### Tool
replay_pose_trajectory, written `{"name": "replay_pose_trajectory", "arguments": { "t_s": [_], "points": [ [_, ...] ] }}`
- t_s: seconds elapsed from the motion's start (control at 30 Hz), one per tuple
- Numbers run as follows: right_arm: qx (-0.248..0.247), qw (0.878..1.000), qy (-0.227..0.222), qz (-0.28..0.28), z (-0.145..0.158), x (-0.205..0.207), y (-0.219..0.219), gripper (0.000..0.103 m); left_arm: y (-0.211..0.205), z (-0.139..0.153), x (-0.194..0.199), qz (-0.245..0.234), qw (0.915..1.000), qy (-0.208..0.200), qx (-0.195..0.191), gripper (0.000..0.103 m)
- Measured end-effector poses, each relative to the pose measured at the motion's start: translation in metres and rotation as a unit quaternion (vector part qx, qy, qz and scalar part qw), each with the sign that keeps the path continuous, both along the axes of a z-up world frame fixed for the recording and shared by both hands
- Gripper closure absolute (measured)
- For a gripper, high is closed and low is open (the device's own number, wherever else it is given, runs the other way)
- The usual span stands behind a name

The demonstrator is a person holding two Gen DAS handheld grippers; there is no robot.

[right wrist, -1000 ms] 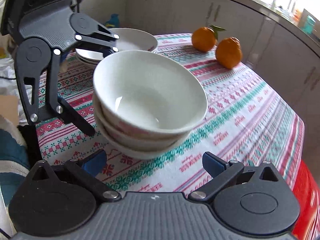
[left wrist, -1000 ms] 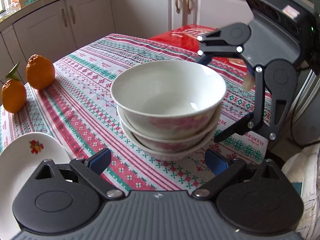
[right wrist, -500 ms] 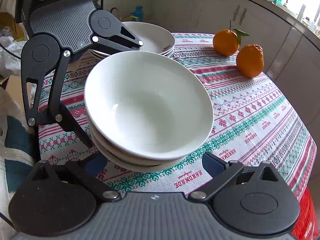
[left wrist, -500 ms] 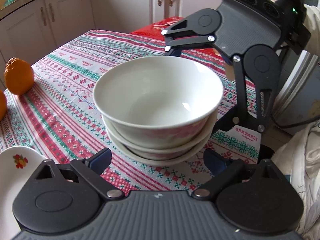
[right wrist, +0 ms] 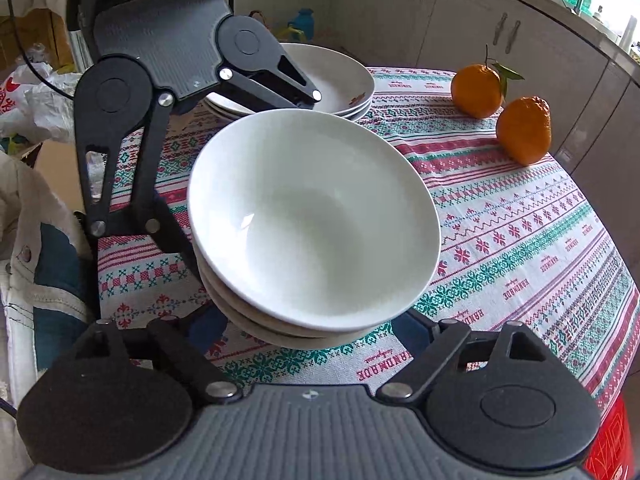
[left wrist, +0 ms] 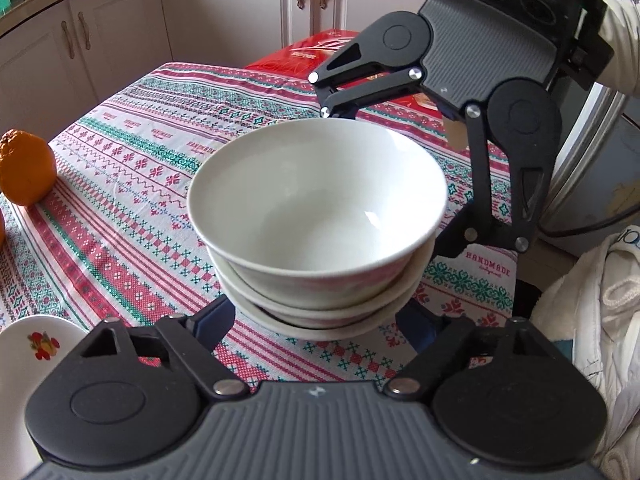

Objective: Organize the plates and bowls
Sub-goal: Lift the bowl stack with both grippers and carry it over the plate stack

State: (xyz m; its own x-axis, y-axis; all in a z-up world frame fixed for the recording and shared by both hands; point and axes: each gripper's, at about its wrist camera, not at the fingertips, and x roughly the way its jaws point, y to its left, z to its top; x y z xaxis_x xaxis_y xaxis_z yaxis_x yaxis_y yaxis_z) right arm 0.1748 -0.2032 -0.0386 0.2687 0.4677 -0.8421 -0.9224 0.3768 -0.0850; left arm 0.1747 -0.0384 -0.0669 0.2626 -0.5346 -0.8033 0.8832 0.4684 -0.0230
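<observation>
A stack of three white bowls (left wrist: 316,216) (right wrist: 312,220) sits on the patterned tablecloth (left wrist: 132,184). My left gripper (left wrist: 316,320) straddles the lowest bowl from the near side. Its jaws are closing, and its blue pads (left wrist: 216,316) stand close against the bowl's sides; no firm press shows. From the opposite side my right gripper (right wrist: 308,332) does the same, jaws closing, pads (right wrist: 408,332) almost at the bowl. Each gripper shows in the other's view, reaching around the stack (left wrist: 388,180) (right wrist: 252,180). A pile of white plates (right wrist: 340,76) stands behind the bowls.
Two oranges (right wrist: 476,90) (right wrist: 524,130) lie near the table's far edge. A red box (left wrist: 320,50) sits beyond the table end. The plate pile's rim (left wrist: 24,352) shows beside my left gripper. White clothing (left wrist: 592,300) hangs off the table side, and cabinets (left wrist: 240,12) line the walls.
Both grippers' jaws have narrowed around the bowl stack, the blue pads coming in toward the lowest bowl. Both views have tilted slightly; the bowls have not moved.
</observation>
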Motion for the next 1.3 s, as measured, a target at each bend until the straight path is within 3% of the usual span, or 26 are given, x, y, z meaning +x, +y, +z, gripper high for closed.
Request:
{"name": "replay_pose_trajectory", "arguments": {
  "t_s": [0.47, 1.3],
  "points": [
    [0.009, 1.0, 0.02, 0.004, -0.0037, 0.0029, 0.0013, 0.014, 0.0007, 0.0034, 0.0084, -0.019, 0.9996, 0.019, -0.002, 0.02],
    [0.012, 1.0, 0.022, -0.005, -0.004, 0.0018, 0.0022, 0.013, -0.0014, 0.0056, 0.0083, -0.041, 0.9991, 0.005, 0.003, 0.017]
  ]
}}
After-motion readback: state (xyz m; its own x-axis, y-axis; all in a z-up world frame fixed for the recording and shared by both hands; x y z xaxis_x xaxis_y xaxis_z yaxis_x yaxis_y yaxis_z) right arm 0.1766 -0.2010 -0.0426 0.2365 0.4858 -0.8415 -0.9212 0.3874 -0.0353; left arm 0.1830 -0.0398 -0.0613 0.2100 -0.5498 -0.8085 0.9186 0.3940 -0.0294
